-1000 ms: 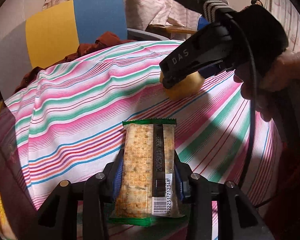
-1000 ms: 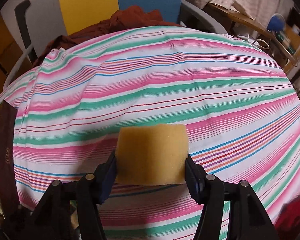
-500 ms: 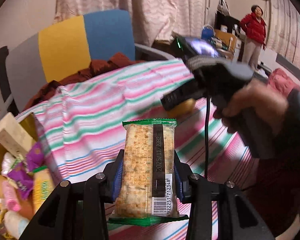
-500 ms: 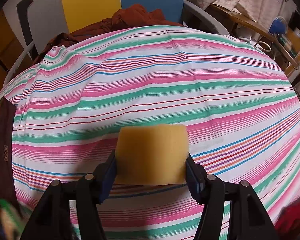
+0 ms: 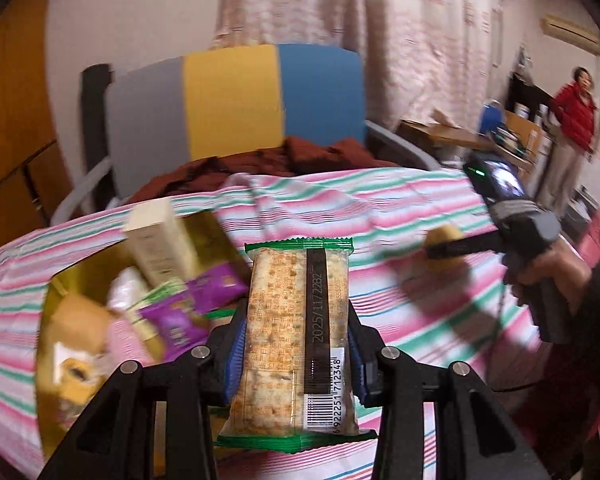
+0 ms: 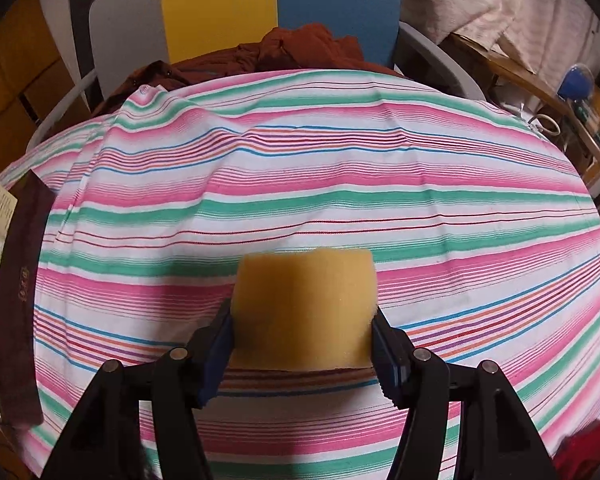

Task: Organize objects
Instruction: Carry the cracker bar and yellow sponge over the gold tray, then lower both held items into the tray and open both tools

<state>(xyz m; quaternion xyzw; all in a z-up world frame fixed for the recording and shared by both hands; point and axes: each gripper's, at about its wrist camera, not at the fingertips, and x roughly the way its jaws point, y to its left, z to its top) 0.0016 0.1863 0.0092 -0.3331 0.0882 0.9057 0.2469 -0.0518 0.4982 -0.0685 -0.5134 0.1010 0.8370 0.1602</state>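
My left gripper (image 5: 296,344) is shut on a cracker packet (image 5: 288,328) with green ends and a barcode strip, held upright above the striped cloth (image 5: 380,216). To its left lies a gold box (image 5: 50,320) with several snack packets, a purple packet (image 5: 180,316) and a cream carton (image 5: 160,244) among them. My right gripper (image 6: 302,320) is shut on a yellow sponge (image 6: 304,308) over the striped cloth (image 6: 300,168). The left wrist view also shows that right gripper (image 5: 446,254), held by a hand (image 5: 548,272), at the right with the sponge (image 5: 444,236).
A chair with grey, yellow and blue back panels (image 5: 236,100) stands behind the table, with a rust-red garment (image 5: 300,156) on it. A person in a red jacket (image 5: 576,116) stands at the far right by a cluttered desk (image 5: 512,136). A dark box edge (image 6: 20,280) lies at the cloth's left.
The left gripper has swung left and tilted up with the cracker packet, bringing the gold box of snacks into view. The right gripper has stayed nearly still with the sponge.
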